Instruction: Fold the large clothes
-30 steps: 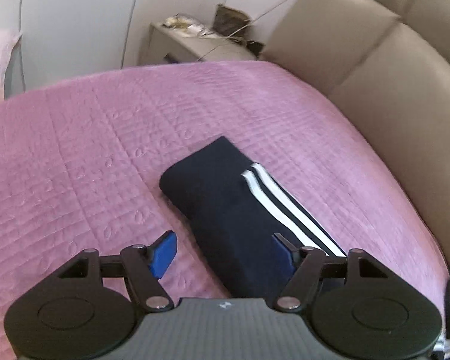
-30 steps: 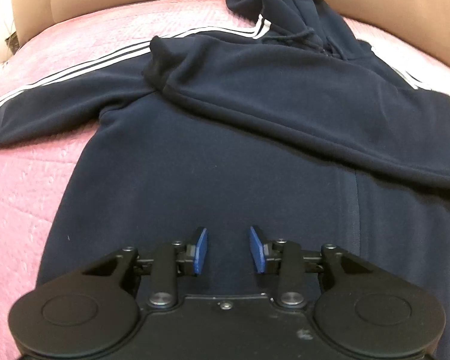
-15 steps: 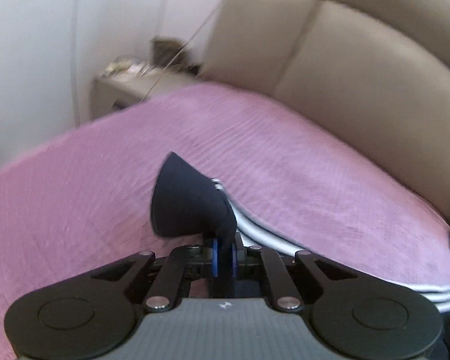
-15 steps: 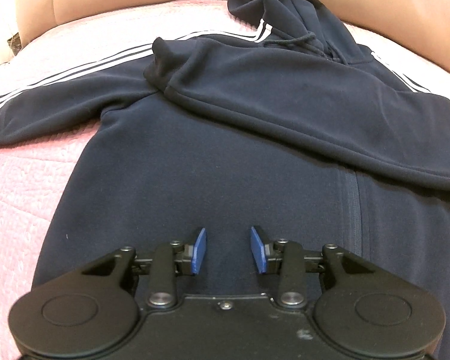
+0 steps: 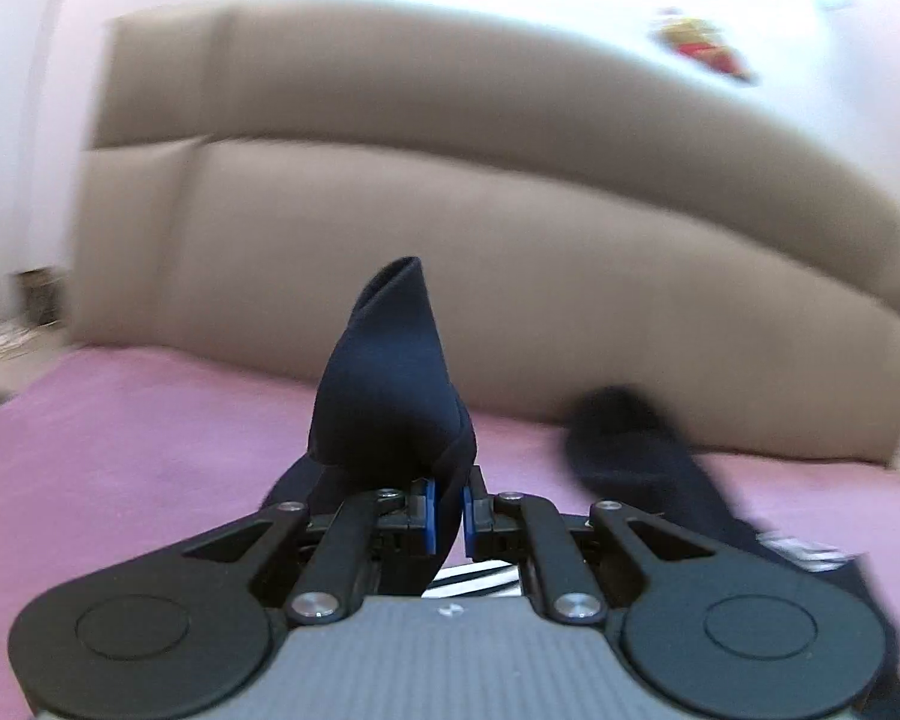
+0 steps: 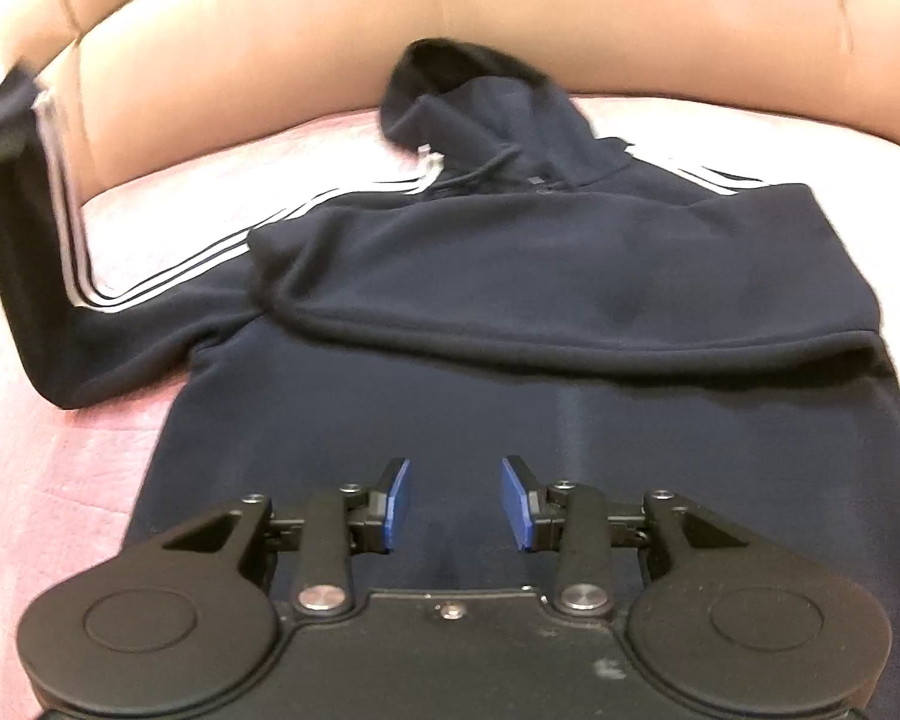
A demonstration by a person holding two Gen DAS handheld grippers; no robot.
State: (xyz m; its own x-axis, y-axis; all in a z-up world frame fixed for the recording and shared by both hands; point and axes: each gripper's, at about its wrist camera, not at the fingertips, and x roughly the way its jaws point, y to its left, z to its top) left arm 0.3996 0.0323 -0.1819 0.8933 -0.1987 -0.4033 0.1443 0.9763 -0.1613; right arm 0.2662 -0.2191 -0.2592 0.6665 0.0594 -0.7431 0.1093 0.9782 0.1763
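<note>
A navy hoodie [image 6: 510, 396] with white sleeve stripes lies on the pink bedspread [image 6: 60, 480], its right sleeve folded across the chest [image 6: 570, 276] and its hood [image 6: 468, 96] toward the headboard. My left gripper [image 5: 448, 510] is shut on the cuff of the left sleeve [image 5: 390, 384] and holds it up off the bed. In the right wrist view that lifted sleeve [image 6: 36, 198] hangs at the far left. My right gripper [image 6: 456, 501] is open and empty, low over the hoodie's lower body.
A padded beige headboard [image 5: 510, 252] runs along the far side of the bed. The hood also shows in the left wrist view [image 5: 624, 438] by the headboard. A nightstand [image 5: 6, 354] with clutter stands at the far left.
My left gripper shut on the sleeve cuff, lifted it off the bed and swung toward the headboard. My right gripper stayed open and the view shifted slightly toward the hood.
</note>
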